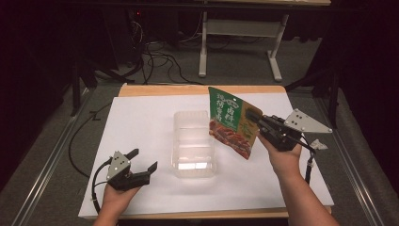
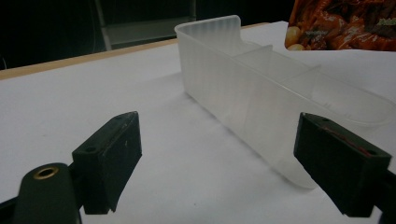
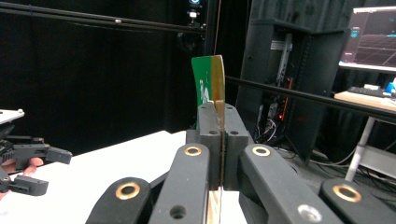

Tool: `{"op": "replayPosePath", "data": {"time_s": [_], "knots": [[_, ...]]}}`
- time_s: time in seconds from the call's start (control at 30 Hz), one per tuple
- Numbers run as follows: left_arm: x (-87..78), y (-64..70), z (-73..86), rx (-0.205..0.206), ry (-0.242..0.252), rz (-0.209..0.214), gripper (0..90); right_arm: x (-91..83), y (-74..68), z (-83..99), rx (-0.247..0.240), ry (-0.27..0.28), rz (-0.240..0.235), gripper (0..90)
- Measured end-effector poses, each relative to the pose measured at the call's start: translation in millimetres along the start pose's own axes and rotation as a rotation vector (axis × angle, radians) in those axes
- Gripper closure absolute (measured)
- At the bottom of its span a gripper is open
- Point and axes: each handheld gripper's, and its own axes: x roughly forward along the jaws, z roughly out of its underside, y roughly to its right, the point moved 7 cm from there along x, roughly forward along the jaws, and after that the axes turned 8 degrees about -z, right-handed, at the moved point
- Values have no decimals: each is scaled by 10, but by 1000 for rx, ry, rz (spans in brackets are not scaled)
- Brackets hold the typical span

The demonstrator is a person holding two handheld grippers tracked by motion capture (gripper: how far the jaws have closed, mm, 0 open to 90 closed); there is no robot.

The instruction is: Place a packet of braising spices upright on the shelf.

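Held low at the near left of the table, the left gripper point(image 1: 143, 160) rests on the white sheet point(image 1: 141, 122) with its jaws spread wide and nothing between them. In the left gripper view the two black jaws frame bare white surface, and the clear plastic box point(image 2: 243, 93) lies just ahead and to the right of them, its near corner close to the right jaw but not touching it. Seen from the high view, that box point(image 1: 194, 141) sits in the middle of the sheet, divided inside into compartments, between the two grippers. Farther right and lifted off the table, the right gripper point(image 1: 254, 117) is clamped on the right edge of a green and brown snack packet point(image 1: 231, 121), which hangs tilted in the air just beside the box's right side, its lower corner over or near the box's right rim; whether it touches cannot be told. The right gripper view shows the jaws pressed flat together with the thin packet point(image 3: 211, 79) standing edge-on between them, rising above the jaw tips. Beyond the sheet, the wooden table edge point(image 1: 164, 89) shows at the far side, and past it a white desk frame point(image 1: 244, 28) stands on the grey floor.
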Motion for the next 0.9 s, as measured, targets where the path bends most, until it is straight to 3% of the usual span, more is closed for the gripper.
{"op": "replayPosePath", "data": {"time_s": [0.23,0.9], "knots": [[-16,-8,4,1,-3,-4,156,83,-10,-9,-2,25,-16,900],[-24,-38,1,20,-7,-28,136,503,-124,-38,-3,13,-98,900]]}}
